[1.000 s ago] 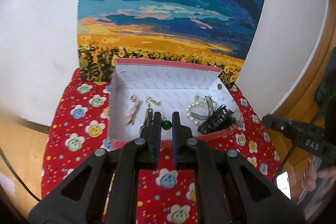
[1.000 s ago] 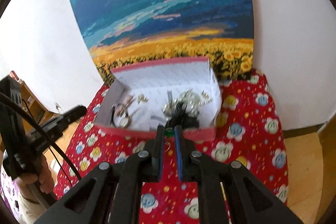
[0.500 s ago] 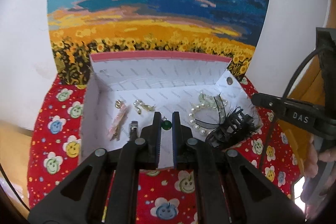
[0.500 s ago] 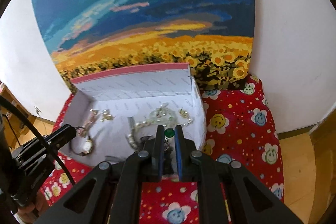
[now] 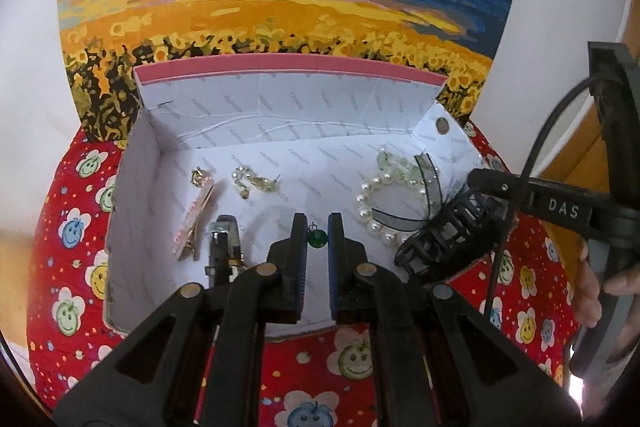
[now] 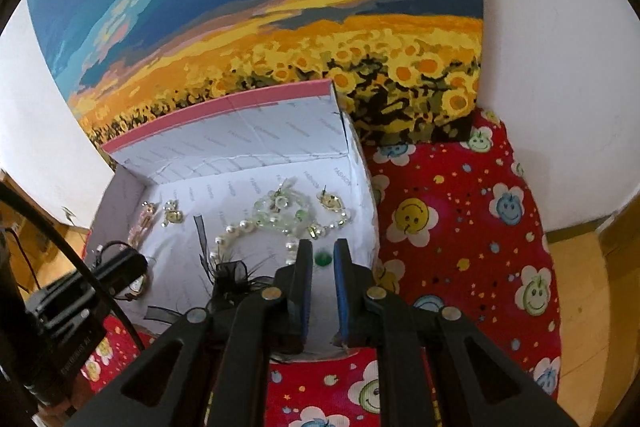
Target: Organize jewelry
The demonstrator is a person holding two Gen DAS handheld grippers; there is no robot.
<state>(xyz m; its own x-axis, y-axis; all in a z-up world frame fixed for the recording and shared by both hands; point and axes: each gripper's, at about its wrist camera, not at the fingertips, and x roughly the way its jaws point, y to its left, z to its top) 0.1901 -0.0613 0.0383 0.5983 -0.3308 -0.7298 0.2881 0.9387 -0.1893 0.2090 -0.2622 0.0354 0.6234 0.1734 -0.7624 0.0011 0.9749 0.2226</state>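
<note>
A white box with a pink rim (image 5: pixel 288 65) (image 6: pixel 224 103) stands open on a red flower cloth. Inside lie a pearl bracelet (image 5: pixel 370 203) (image 6: pixel 230 233), a black claw clip (image 5: pixel 444 235), a pink hair clip (image 5: pixel 196 215), gold earrings (image 5: pixel 256 181), a watch (image 5: pixel 224 243) and a green bead bracelet (image 6: pixel 280 211). My left gripper (image 5: pixel 317 227) is over the box's front, shut on a green gem earring (image 5: pixel 318 239). My right gripper (image 6: pixel 323 251) is over the box's right front corner, shut on a green gem earring (image 6: pixel 323 258).
A sunflower-field painting (image 5: pixel 280 7) leans on the white wall behind the box. The red cloth (image 6: pixel 460 227) spreads around the box. The other gripper's black body shows at the right of the left wrist view (image 5: pixel 560 207) and at the lower left of the right wrist view (image 6: pixel 72 299).
Both grippers have moved forward and lower over the box, each still pinching its green earring. The box contents have not moved.
</note>
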